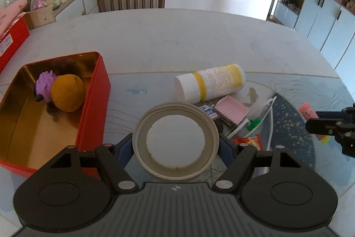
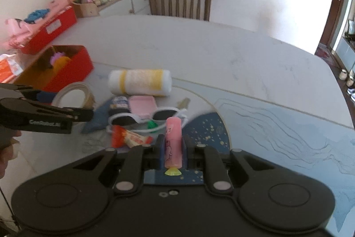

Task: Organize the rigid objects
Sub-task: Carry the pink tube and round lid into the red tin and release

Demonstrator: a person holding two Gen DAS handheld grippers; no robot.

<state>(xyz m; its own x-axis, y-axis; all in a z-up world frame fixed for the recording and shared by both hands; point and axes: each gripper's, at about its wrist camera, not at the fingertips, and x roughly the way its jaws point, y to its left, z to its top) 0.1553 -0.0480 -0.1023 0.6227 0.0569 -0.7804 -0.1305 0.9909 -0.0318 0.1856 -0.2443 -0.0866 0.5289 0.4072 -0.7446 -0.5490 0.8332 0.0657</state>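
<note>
Left wrist view shows my left gripper (image 1: pixel 176 143) clamping a round lid (image 1: pixel 176 141), my right gripper (image 2: pixel 173 148) pinching a pink tube (image 2: pixel 173 143); the red tin (image 1: pixel 93 108) holds only an orange (image 1: pixel 67 92) and spiky ball (image 1: pixel 45 86), a white bottle (image 1: pixel 210 81) and sunglasses (image 2: pixel 144 119) left

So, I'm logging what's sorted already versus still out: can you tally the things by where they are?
In the red tin: 2 (purple spiky ball, orange ball)
In the tongs: 2 (round lid, pink tube)
Loose on the table: white-and-yellow bottle, sunglasses, snack packet: 3
Total: 7
</note>
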